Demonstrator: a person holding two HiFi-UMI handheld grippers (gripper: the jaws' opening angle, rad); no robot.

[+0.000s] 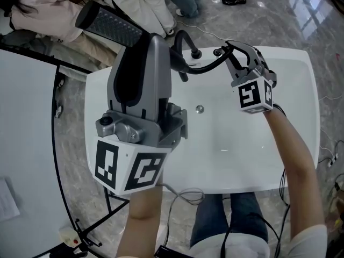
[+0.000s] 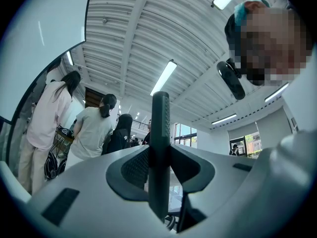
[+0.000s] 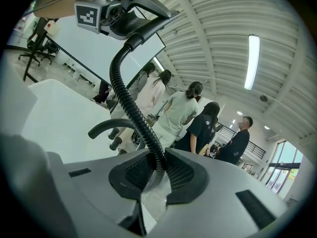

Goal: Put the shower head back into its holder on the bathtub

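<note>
Grey marble floor (image 1: 301, 15) surrounds a white bathtub (image 1: 226, 160), with several people standing beyond its far rim.

Raised above the tub's left side, the left gripper (image 1: 144, 42) has its 2 jaws clamped on the shower head (image 1: 107, 21). This is a long, dark, flat wand with a textured face, held high and well apart from the tub deck. From it a black corrugated hose (image 1: 207, 67) curves down to the right gripper (image 1: 236, 55), whose jaws are pinched narrowly around it near the far rim. Just beside that gripper stands the curved black faucet (image 1: 183, 39). Next to it are small fittings; 1 of them is probably the holder, though I cannot tell which. A small drain (image 1: 199, 109) sits in the basin.

The wand looks rigid and fairly light, probably slick on its plain sides, so gripping across the flat faces near mid-length seems sound. The hose is limp yet springy and will likely tug sideways, so a loose guiding hold low on it suits better than a hard squeeze.
</note>
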